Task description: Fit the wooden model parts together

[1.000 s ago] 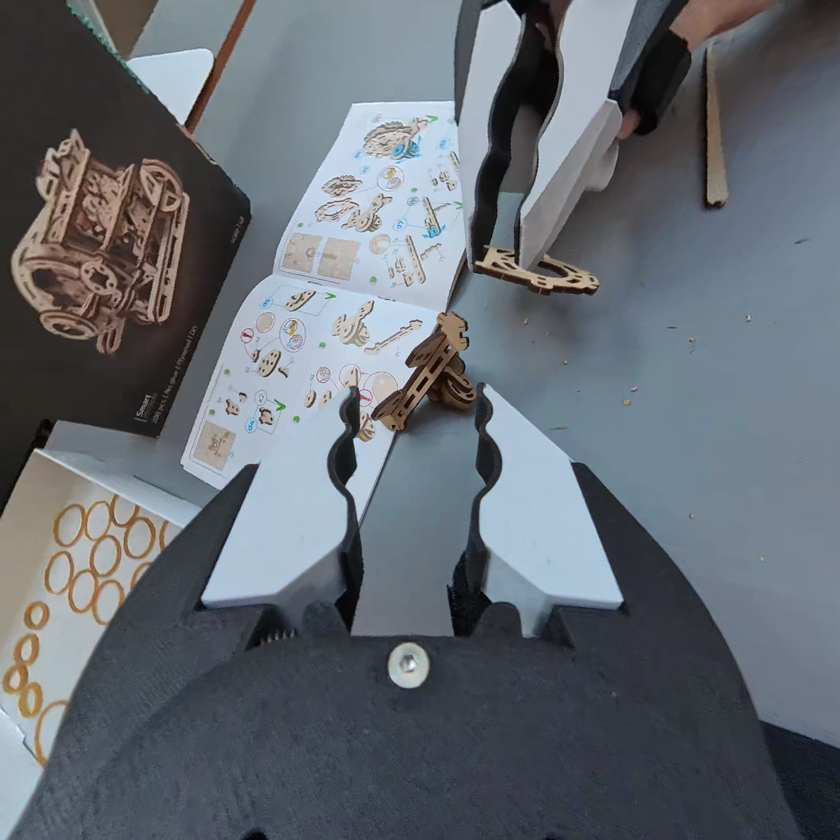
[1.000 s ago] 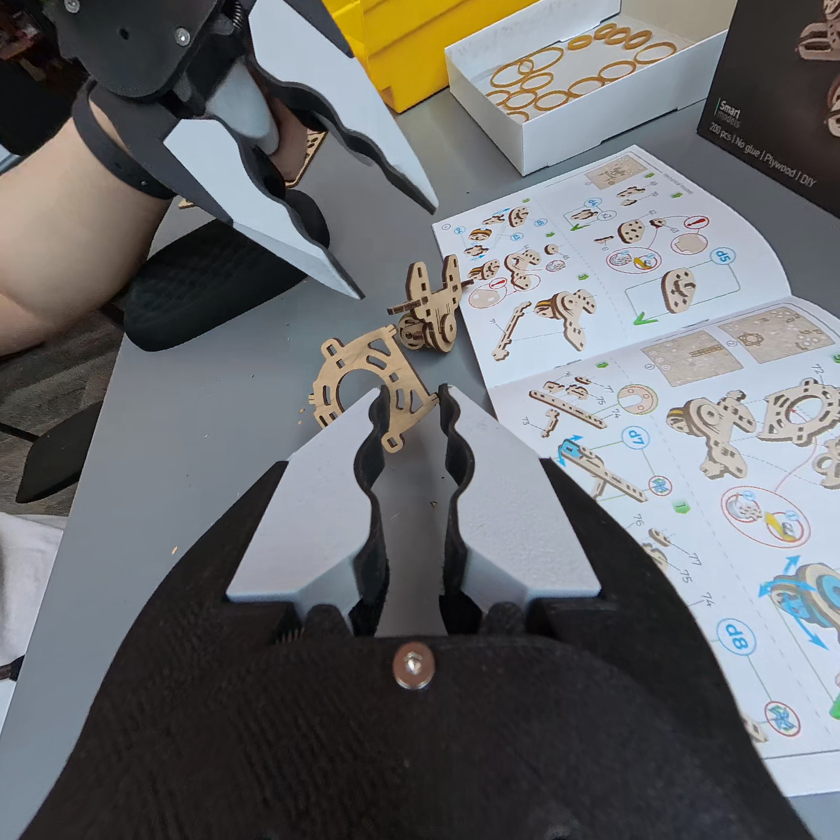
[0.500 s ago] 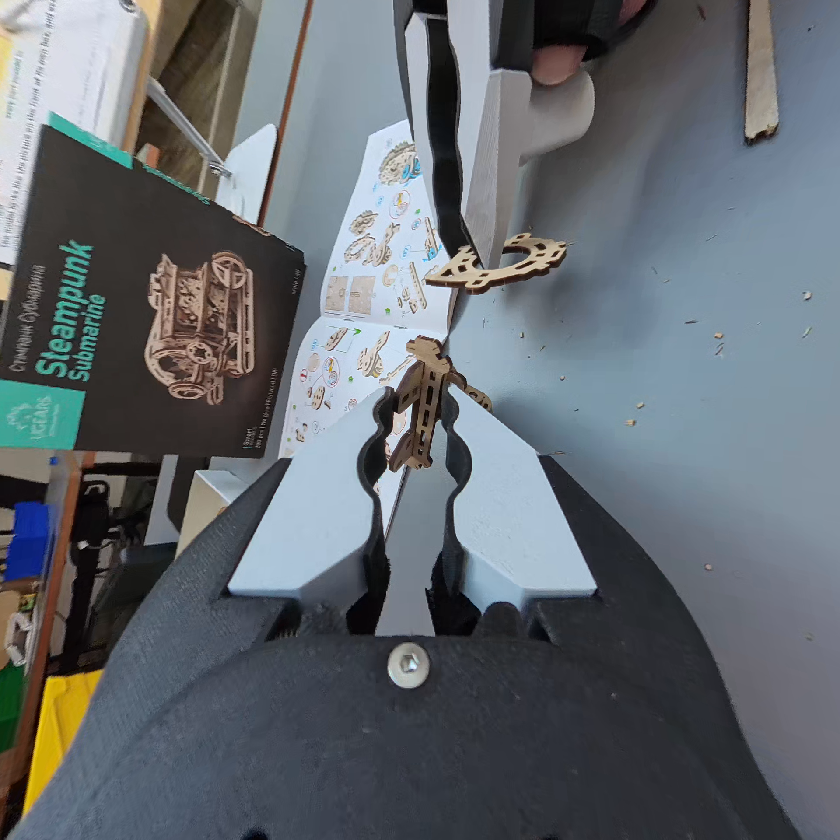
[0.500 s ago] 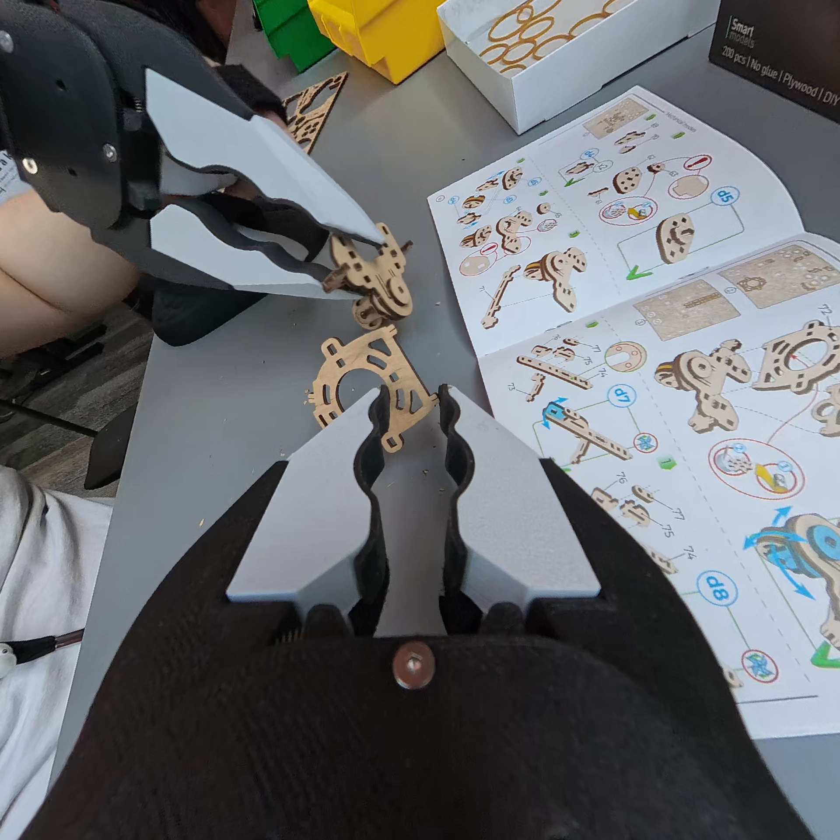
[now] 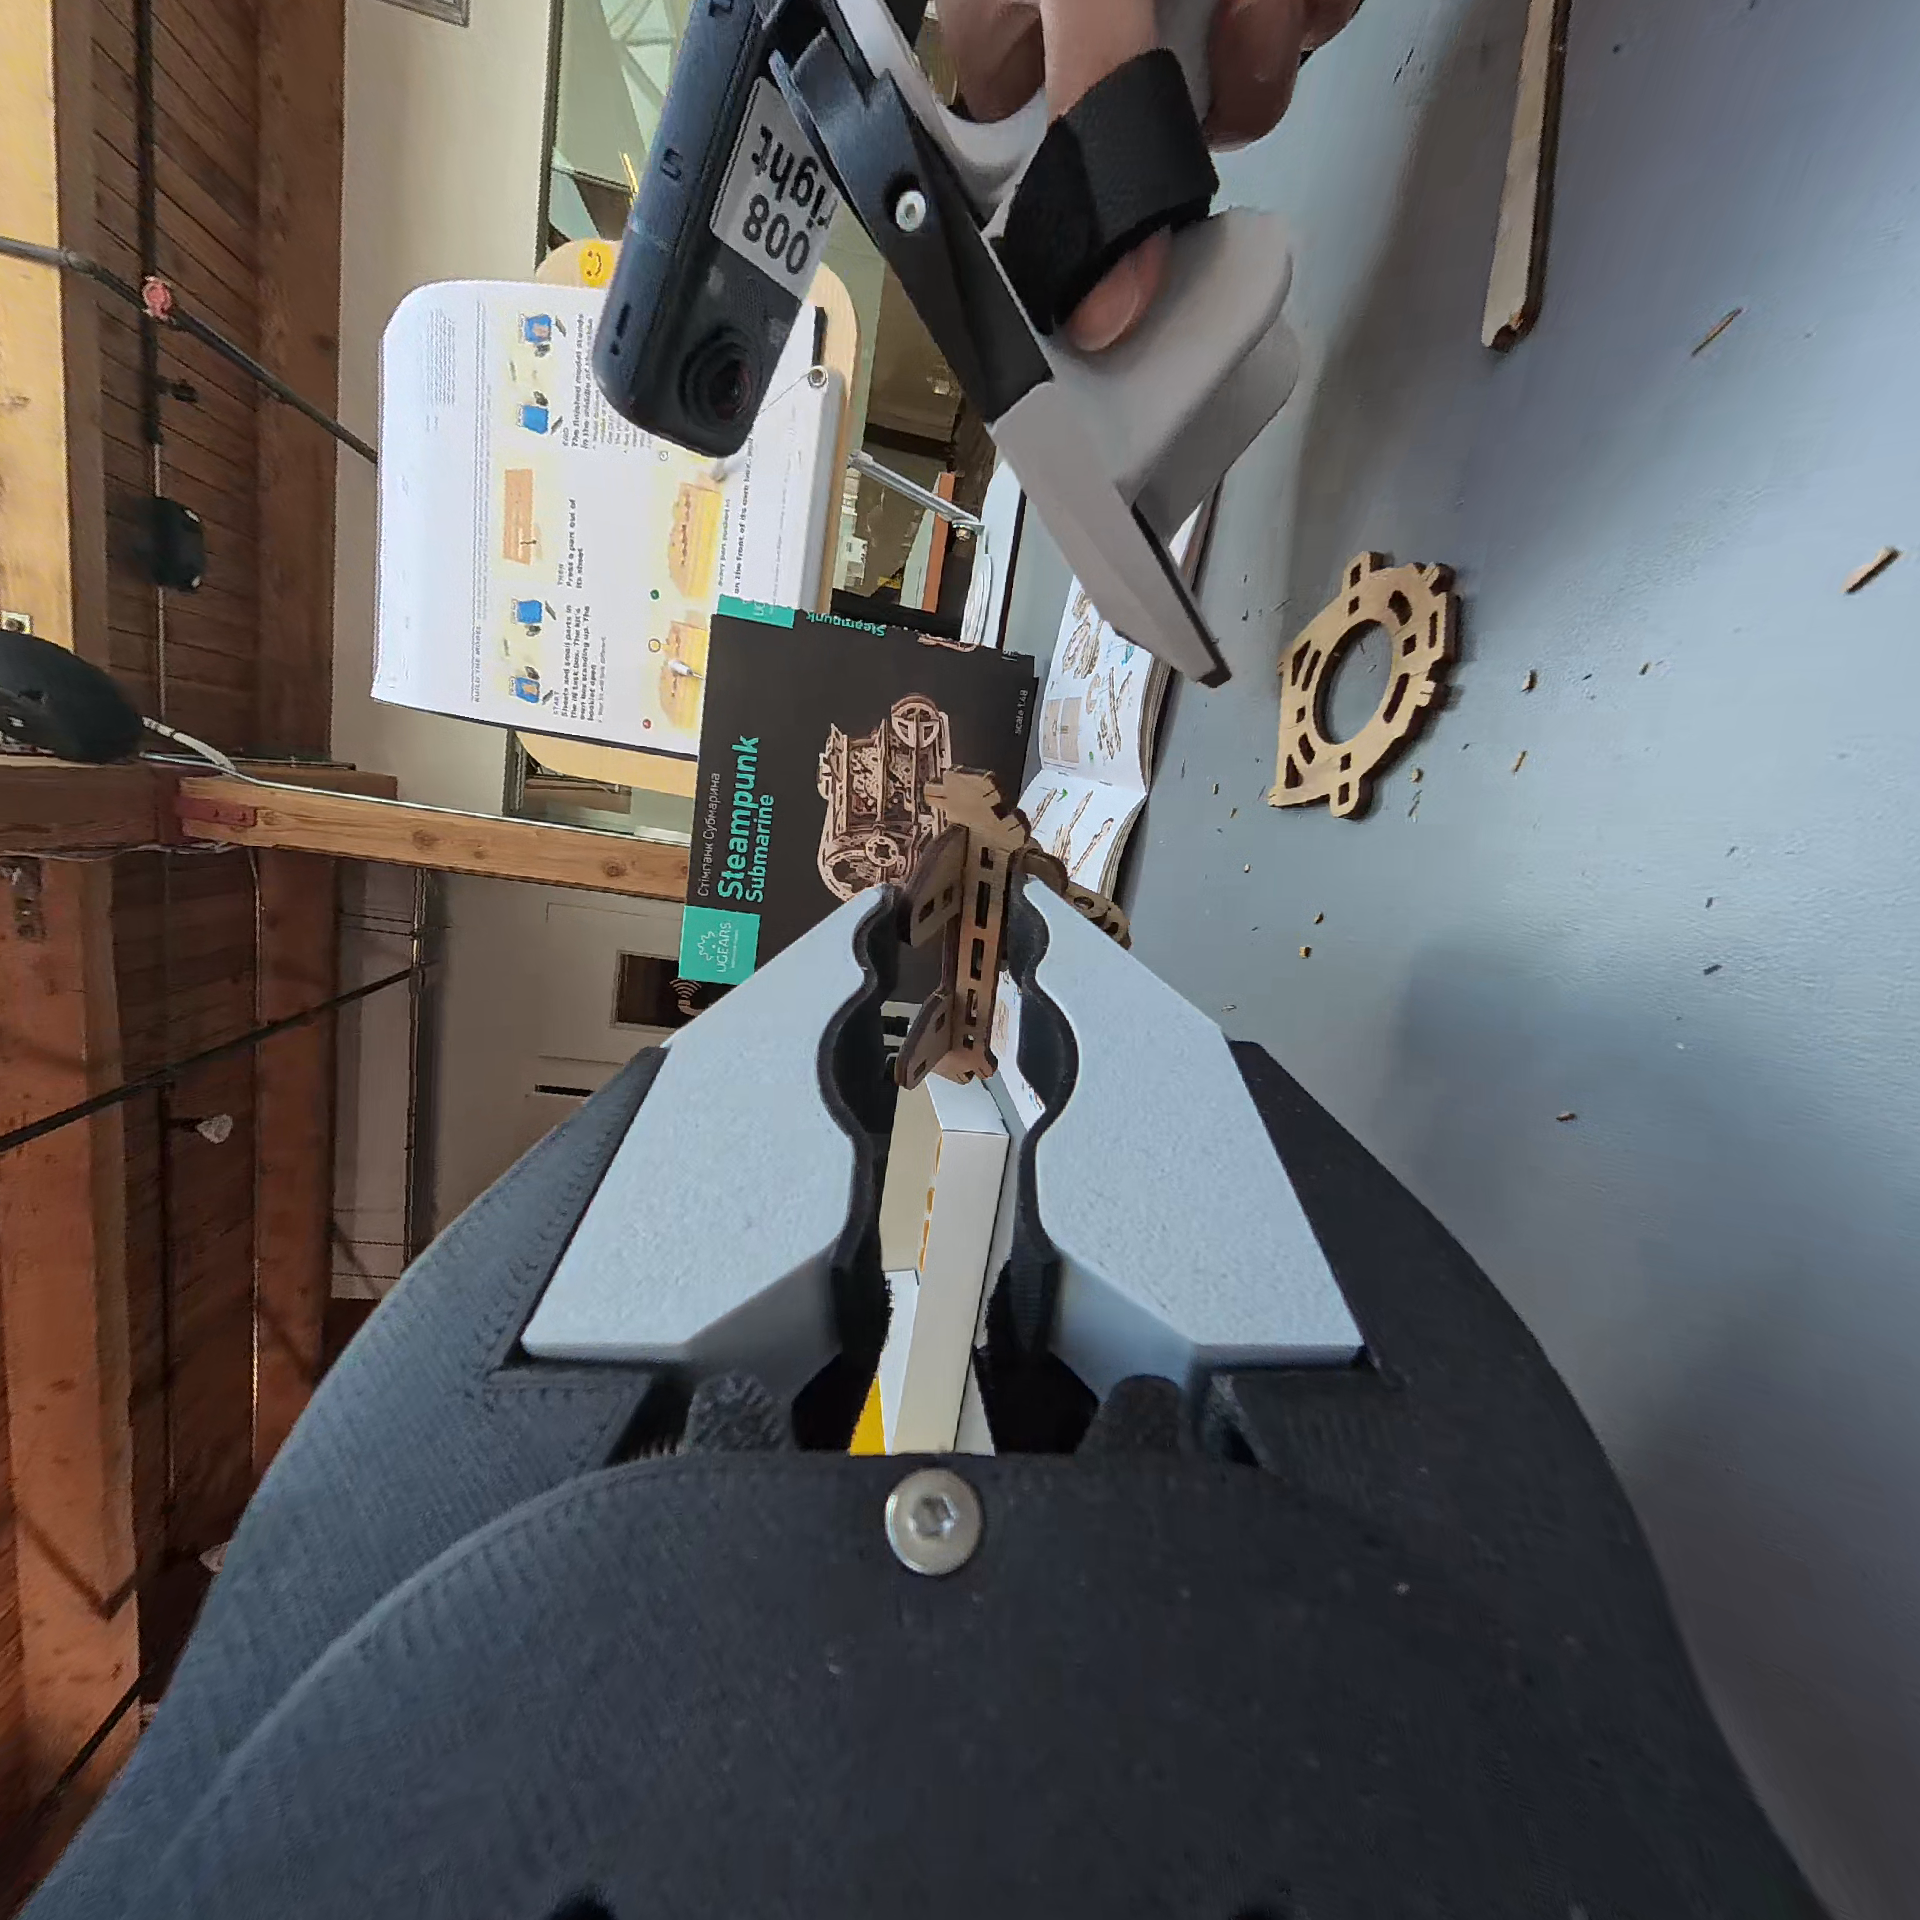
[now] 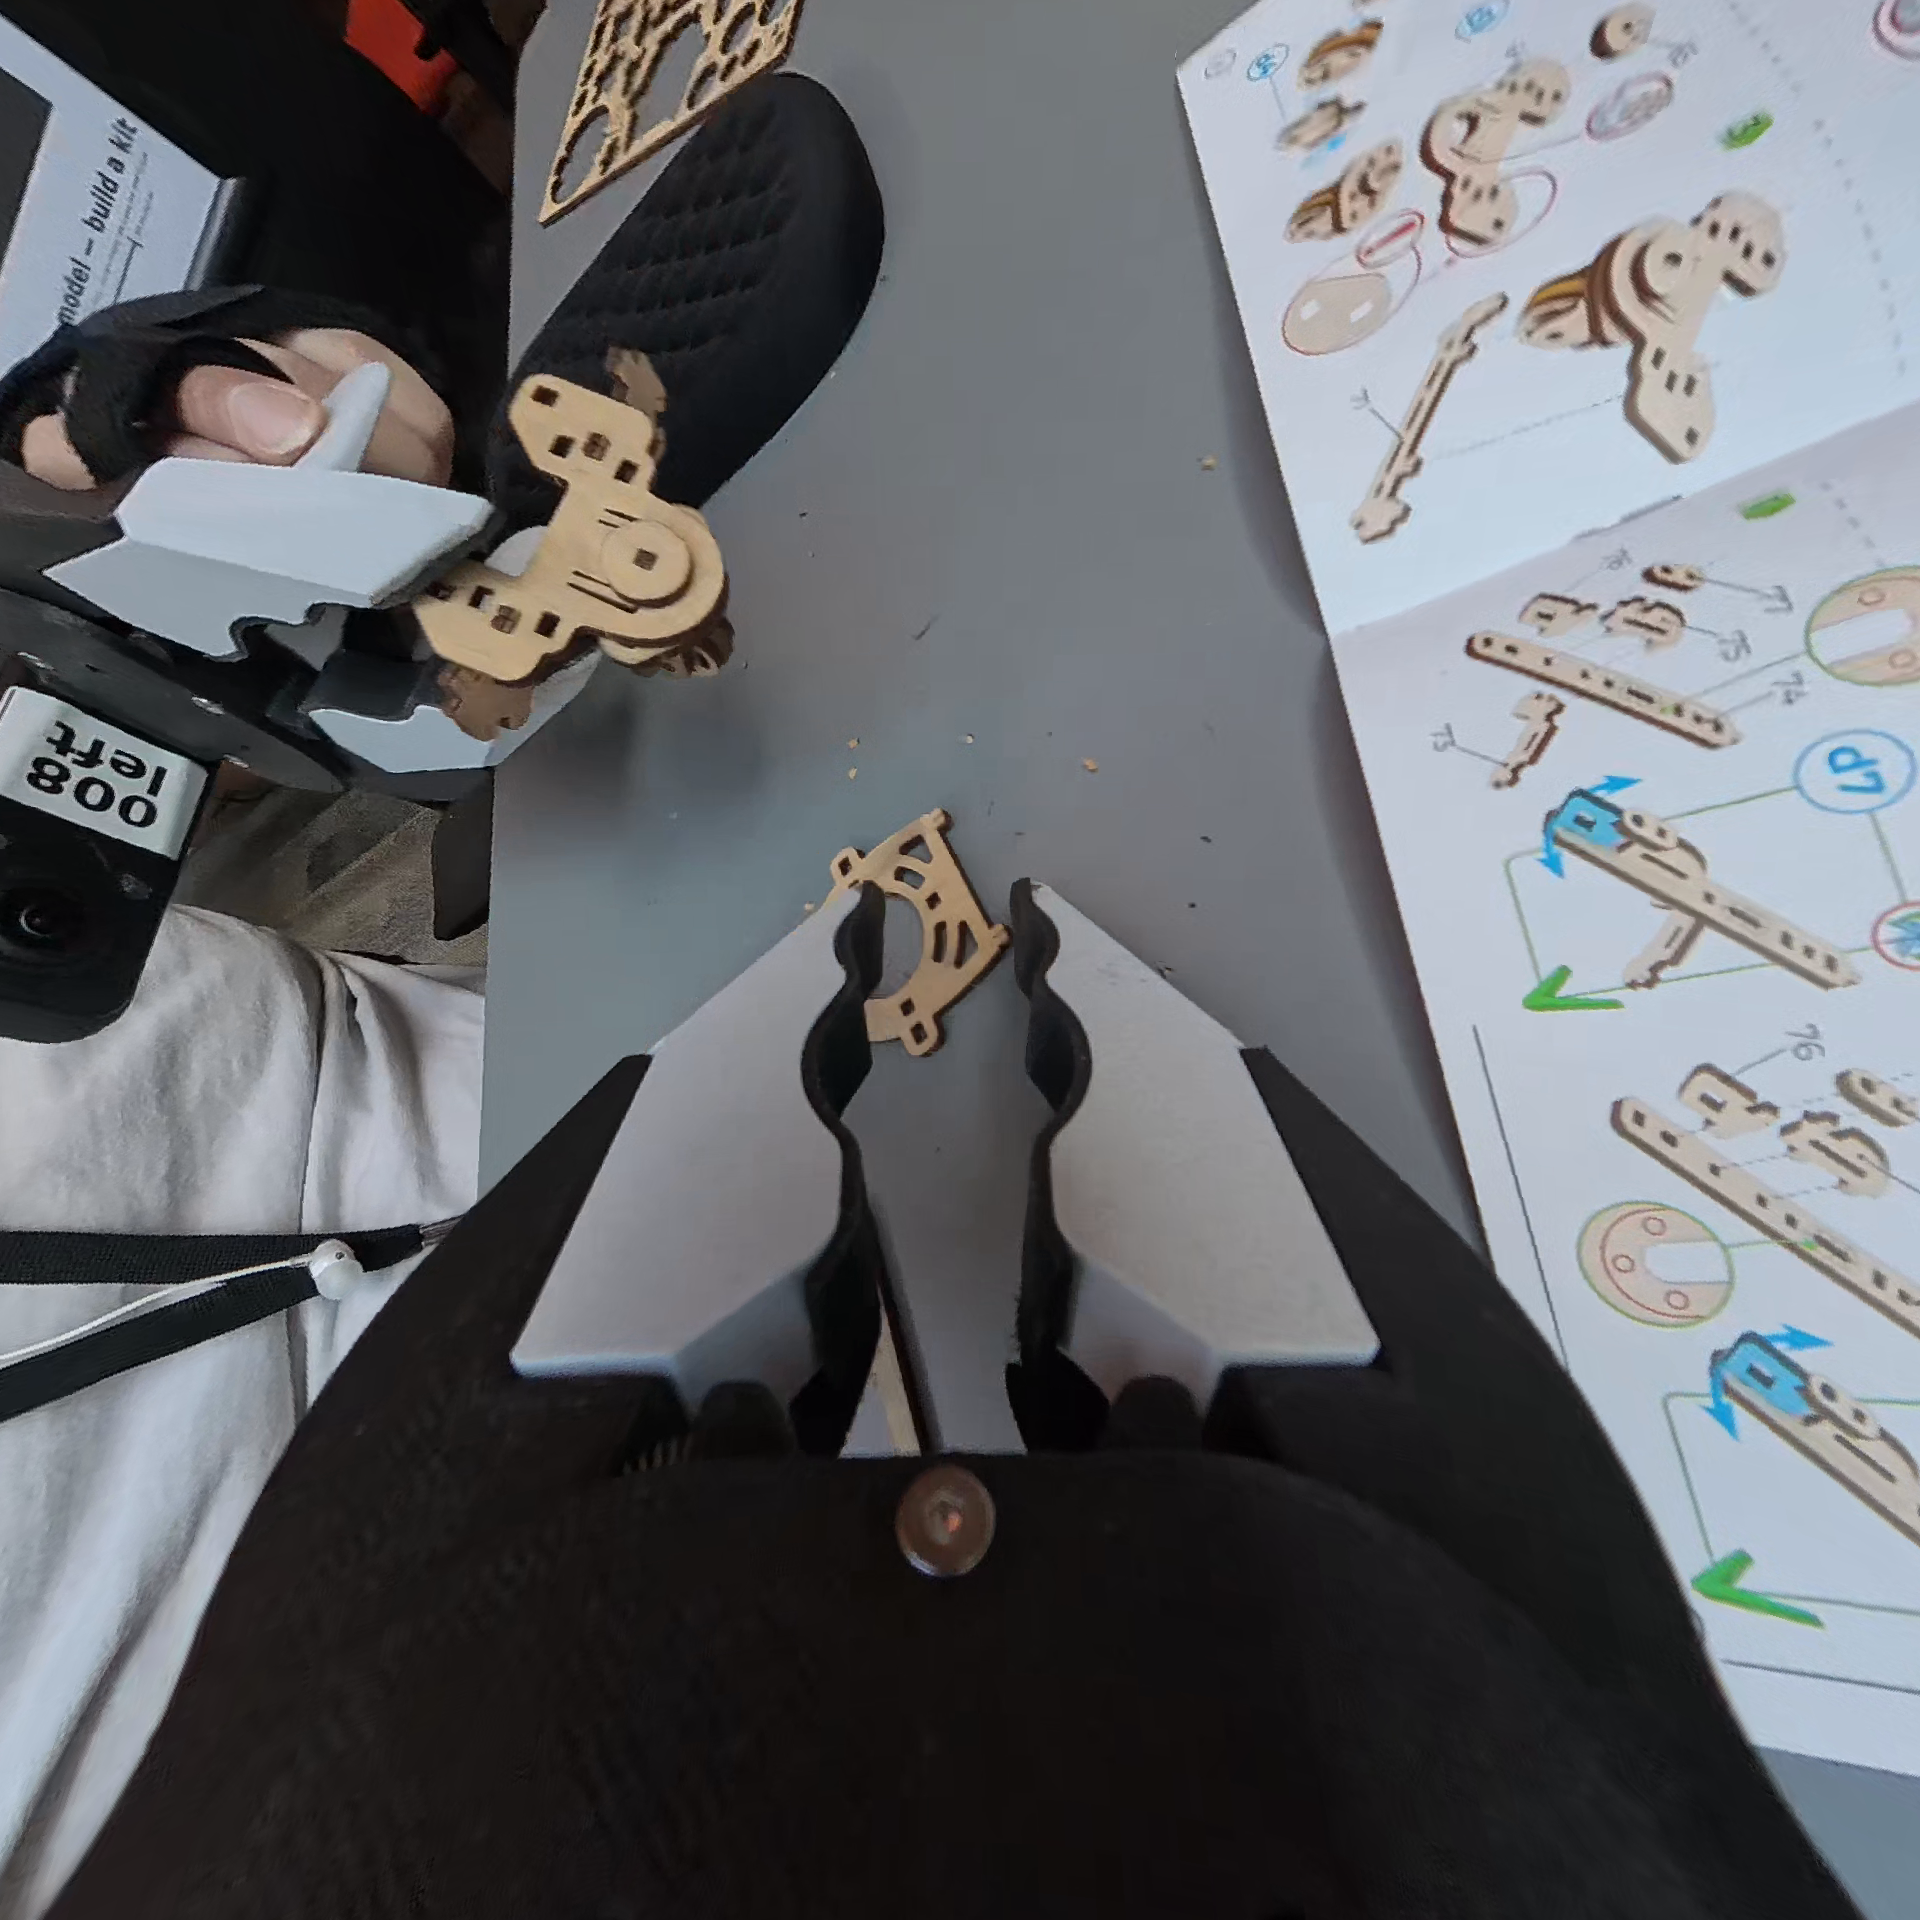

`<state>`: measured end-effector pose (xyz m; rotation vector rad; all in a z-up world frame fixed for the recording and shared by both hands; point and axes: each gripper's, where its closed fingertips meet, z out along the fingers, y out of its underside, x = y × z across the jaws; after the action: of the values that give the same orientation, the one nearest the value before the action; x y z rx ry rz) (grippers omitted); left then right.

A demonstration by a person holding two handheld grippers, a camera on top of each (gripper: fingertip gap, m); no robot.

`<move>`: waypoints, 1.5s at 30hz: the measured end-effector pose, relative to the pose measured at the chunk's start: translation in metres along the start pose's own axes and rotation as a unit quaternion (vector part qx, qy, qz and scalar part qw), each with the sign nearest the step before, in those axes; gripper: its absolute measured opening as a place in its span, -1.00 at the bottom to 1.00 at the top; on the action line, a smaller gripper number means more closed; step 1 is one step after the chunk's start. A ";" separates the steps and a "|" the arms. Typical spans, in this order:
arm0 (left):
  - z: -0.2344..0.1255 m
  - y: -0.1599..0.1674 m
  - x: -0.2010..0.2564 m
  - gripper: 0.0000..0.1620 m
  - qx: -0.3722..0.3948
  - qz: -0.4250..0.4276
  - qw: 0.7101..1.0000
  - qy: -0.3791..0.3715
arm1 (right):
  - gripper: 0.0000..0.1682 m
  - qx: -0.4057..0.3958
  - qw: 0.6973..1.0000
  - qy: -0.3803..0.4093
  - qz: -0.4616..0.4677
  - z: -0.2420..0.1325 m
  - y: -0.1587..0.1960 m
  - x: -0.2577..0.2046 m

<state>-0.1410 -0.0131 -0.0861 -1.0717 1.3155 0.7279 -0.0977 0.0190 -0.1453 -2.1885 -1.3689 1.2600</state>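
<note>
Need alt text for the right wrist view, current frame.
The open right gripper hangs over a flat ring-shaped wooden plate lying on the grey table. At upper left, the left gripper holds a small wooden assembly in the air; an open instruction booklet lies right.

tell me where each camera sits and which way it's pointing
Left wrist view: on the left gripper, rolled sideways along the grey table; its jaws clamp the wooden subassembly.
Right wrist view: on the right gripper, looking down at the flat ring plate; its jaws are open.
Shared: plate, subassembly, instruction booklet.
</note>
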 end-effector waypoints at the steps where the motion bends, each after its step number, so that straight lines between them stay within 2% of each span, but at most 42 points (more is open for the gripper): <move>1: -0.001 -0.001 -0.001 -0.78 0.003 0.000 1.000 -0.006 | -0.67 0.015 0.999 -0.004 -0.030 -0.002 -0.006 -0.008; 5: -0.007 -0.015 -0.008 -0.78 0.035 0.003 0.999 -0.030 | -0.51 0.077 0.975 -0.007 -0.206 0.002 -0.028 -0.047; 9: -0.012 -0.032 -0.008 -0.78 0.082 0.015 0.996 -0.031 | -0.52 0.078 0.938 0.032 -0.336 0.006 -0.029 -0.057; 10: -0.013 -0.036 -0.005 -0.78 0.093 0.016 0.995 -0.025 | -0.52 0.080 0.932 0.016 -0.352 0.006 -0.027 -0.064; 13: -0.020 -0.048 0.005 -0.78 0.141 0.019 0.990 0.000 | -0.53 0.057 0.932 -0.047 -0.354 0.009 -0.010 -0.079; 14: -0.021 -0.049 0.007 -0.78 0.148 0.014 0.989 0.007 | -0.64 0.052 0.933 -0.052 -0.352 0.010 -0.007 -0.079; 16: -0.021 -0.049 0.012 -0.78 0.157 -0.006 0.987 0.029 | -0.65 0.037 0.933 -0.050 -0.355 0.012 -0.002 -0.076; 19: -0.016 -0.043 0.017 -0.76 0.148 -0.059 0.985 0.066 | -0.65 0.030 0.933 -0.030 -0.356 0.015 -0.003 -0.070; 21: -0.014 -0.036 0.017 -0.61 0.134 -0.111 0.981 0.091 | -0.65 0.031 0.930 -0.009 -0.366 0.015 -0.004 -0.066; 23: -0.016 -0.028 0.013 -0.49 0.125 -0.173 0.970 0.113 | -0.65 0.032 0.922 0.024 -0.384 0.014 -0.006 -0.059; 25: -0.017 -0.018 0.009 -0.49 0.113 -0.242 0.953 0.144 | -0.65 0.040 0.909 0.058 -0.412 0.011 -0.011 -0.055; 27: -0.018 -0.009 0.009 -0.50 0.097 -0.326 0.920 0.196 | -0.65 0.039 0.888 0.093 -0.448 0.009 -0.015 -0.053; 29: -0.013 0.003 0.008 -0.43 0.062 -0.428 0.867 0.248 | -0.65 0.045 0.863 0.130 -0.487 0.007 -0.020 -0.052; 31: -0.012 0.004 0.008 -0.39 0.049 -0.532 0.782 0.321 | -0.65 0.037 0.827 0.193 -0.527 0.005 -0.025 -0.045; 34: -0.011 -0.002 -0.002 -0.32 0.076 -0.646 0.648 0.396 | -0.65 0.036 0.747 0.288 -0.598 0.000 -0.034 -0.041; 36: -0.007 -0.002 -0.008 -0.26 0.087 -0.689 0.587 0.417 | -0.65 0.038 0.696 0.323 -0.640 0.000 -0.037 -0.046; 38: -0.003 0.000 -0.002 -0.24 0.075 -0.703 0.554 0.438 | -0.65 0.048 0.658 0.346 -0.667 0.001 -0.041 -0.052; 40: -0.002 -0.005 0.005 -0.27 0.067 -0.707 0.538 0.455 | -0.65 0.052 0.636 0.368 -0.677 0.000 -0.045 -0.053; 43: 0.003 -0.011 0.007 -0.43 0.075 -0.713 0.531 0.451 | -0.65 0.060 0.638 0.353 -0.682 0.005 -0.042 -0.058; 45: 0.006 -0.010 0.009 -0.61 0.077 -0.709 0.546 0.439 | -0.64 0.064 0.637 0.364 -0.676 0.004 -0.045 -0.057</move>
<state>-0.1283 -0.0125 -0.0931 -1.9479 0.7067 -1.3103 -0.1376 -0.0059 -0.0896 -0.7225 -1.7038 -0.1354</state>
